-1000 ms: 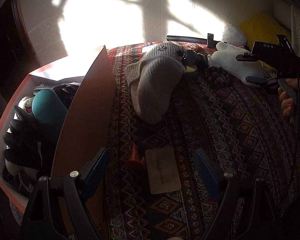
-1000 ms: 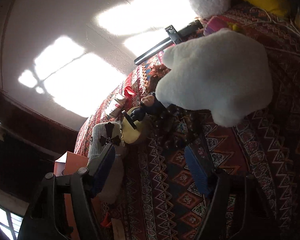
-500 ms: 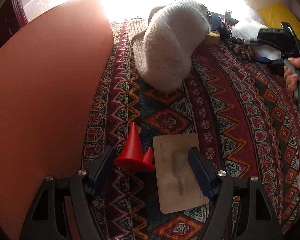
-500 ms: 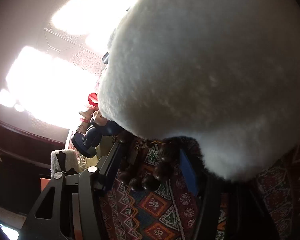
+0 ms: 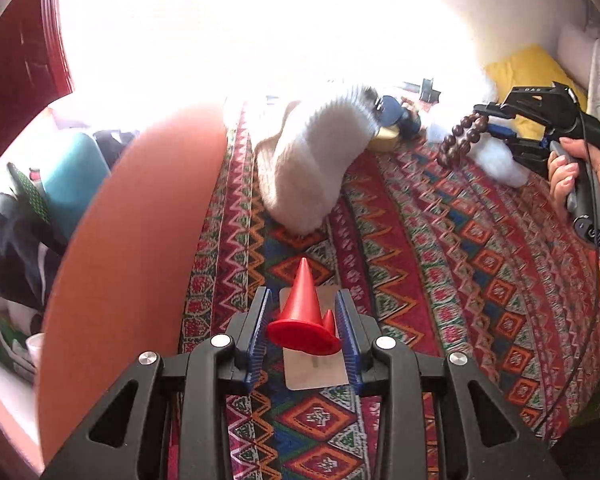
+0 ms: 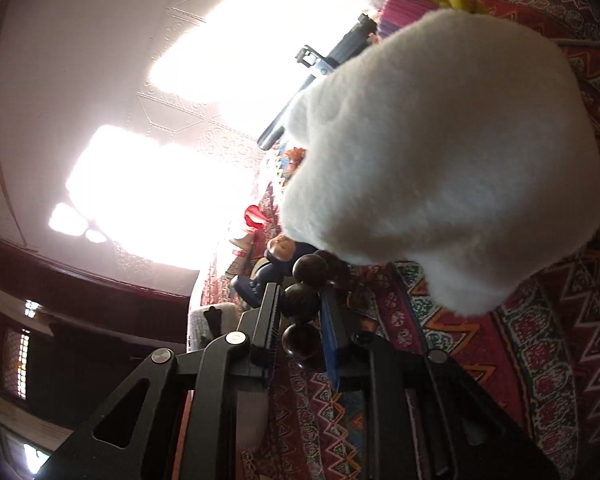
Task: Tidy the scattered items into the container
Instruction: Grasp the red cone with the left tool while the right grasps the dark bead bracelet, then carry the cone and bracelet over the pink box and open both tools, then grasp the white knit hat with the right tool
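Observation:
A red double cone (image 5: 300, 300) stands over a beige card (image 5: 316, 376) on the patterned cloth. My left gripper (image 5: 303, 332) has its jaws closing on the cone's base, and both blue pads touch it. The orange box (image 5: 132, 240) stands open at the left, its flap raised beside the gripper. In the left wrist view my right gripper (image 5: 490, 122) holds a string of dark wooden beads (image 5: 462, 140) lifted off the cloth. In the right wrist view the right gripper (image 6: 300, 308) has its jaws closing on the beads (image 6: 300, 298), which are pinched between the pads.
A white knit hat (image 5: 308, 164) lies mid-cloth, with a blue figure (image 5: 394, 114) behind it. A white plush (image 6: 440, 160) lies just past the right gripper. Inside the box are a teal object (image 5: 72, 176) and dark items. A yellow cushion (image 5: 528, 68) is at the back right.
The left gripper came down over the red cone and closed onto it. The right gripper reached under the white plush, closed on the beads and lifted them.

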A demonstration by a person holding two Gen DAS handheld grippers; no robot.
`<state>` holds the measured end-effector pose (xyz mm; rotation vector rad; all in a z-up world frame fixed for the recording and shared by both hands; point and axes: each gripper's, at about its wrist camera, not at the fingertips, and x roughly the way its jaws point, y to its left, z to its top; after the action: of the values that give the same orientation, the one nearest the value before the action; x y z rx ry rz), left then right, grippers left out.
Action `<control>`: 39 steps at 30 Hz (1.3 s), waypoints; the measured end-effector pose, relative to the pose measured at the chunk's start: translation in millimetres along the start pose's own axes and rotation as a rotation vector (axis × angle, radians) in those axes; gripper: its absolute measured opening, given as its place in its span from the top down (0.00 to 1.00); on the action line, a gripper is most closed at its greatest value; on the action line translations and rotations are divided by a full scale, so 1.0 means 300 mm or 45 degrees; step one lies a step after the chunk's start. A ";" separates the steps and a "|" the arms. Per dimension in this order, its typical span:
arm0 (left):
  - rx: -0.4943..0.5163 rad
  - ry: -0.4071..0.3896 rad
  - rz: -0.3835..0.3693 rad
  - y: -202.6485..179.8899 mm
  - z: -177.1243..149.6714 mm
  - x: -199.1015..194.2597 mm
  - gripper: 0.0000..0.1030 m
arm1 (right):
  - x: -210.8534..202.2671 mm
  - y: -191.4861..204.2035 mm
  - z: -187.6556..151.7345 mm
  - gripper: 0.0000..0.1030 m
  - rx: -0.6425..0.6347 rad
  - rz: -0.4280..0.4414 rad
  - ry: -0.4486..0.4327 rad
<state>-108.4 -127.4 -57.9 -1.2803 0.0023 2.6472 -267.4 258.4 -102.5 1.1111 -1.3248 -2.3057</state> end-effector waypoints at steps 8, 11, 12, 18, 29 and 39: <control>-0.048 -0.369 0.026 0.091 0.132 -0.351 0.71 | -0.163 0.429 -0.156 0.82 -0.307 0.206 -0.025; -0.100 -0.475 0.118 0.238 0.157 -0.449 0.71 | -0.099 0.688 -0.270 0.82 -0.458 0.333 0.044; -0.129 -0.493 0.150 0.290 0.161 -0.466 0.71 | -0.091 0.761 -0.312 0.82 -0.519 0.357 0.058; -0.365 -0.445 0.124 0.555 0.145 -0.468 0.69 | 0.036 1.067 -0.553 0.82 -0.785 0.368 0.154; -0.393 -0.561 0.148 0.567 0.100 -0.534 0.10 | 0.064 1.225 -0.798 0.06 -1.282 0.042 -0.064; -0.273 -0.478 0.183 0.428 0.120 -0.455 0.10 | 0.165 0.588 -0.778 0.25 -0.971 -0.212 0.343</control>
<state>-77.1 -274.4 59.5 -0.8418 -0.2606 3.0408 -156.9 -11.9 -49.9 1.2023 -0.2051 -2.3237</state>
